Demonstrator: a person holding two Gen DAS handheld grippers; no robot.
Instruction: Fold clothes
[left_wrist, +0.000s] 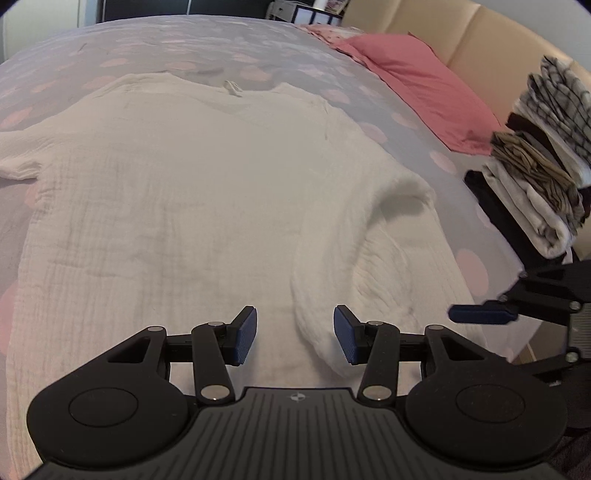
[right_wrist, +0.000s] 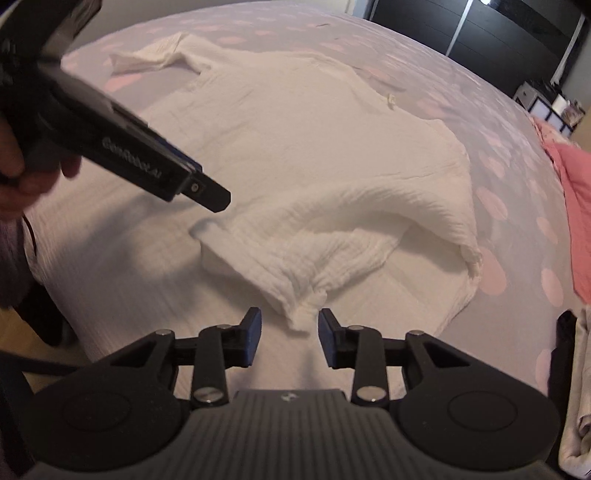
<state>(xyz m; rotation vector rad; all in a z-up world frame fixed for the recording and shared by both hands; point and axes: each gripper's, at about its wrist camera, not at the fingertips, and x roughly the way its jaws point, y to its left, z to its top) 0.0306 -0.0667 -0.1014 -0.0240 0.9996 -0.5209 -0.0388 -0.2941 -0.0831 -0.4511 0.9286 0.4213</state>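
Observation:
A white crinkled top (left_wrist: 177, 177) lies spread flat on the bed, neck away from me. Its right sleeve (left_wrist: 332, 266) is folded inward over the body; the left sleeve (left_wrist: 14, 158) stretches out to the left. My left gripper (left_wrist: 294, 336) is open and empty, hovering over the lower hem area beside the folded sleeve. My right gripper (right_wrist: 290, 334) is open and empty, its fingers either side of the folded sleeve's cuff (right_wrist: 299, 317), not closed on it. The right gripper also shows at the right edge of the left wrist view (left_wrist: 480, 314). The left gripper also shows in the right wrist view (right_wrist: 207, 195).
The bed has a grey cover with pink dots (left_wrist: 221, 44). A pink pillow (left_wrist: 417, 85) lies at the headboard (left_wrist: 461, 33). A stack of folded clothes (left_wrist: 543, 162) sits at the right edge of the bed. A dark wardrobe (right_wrist: 480, 33) stands behind.

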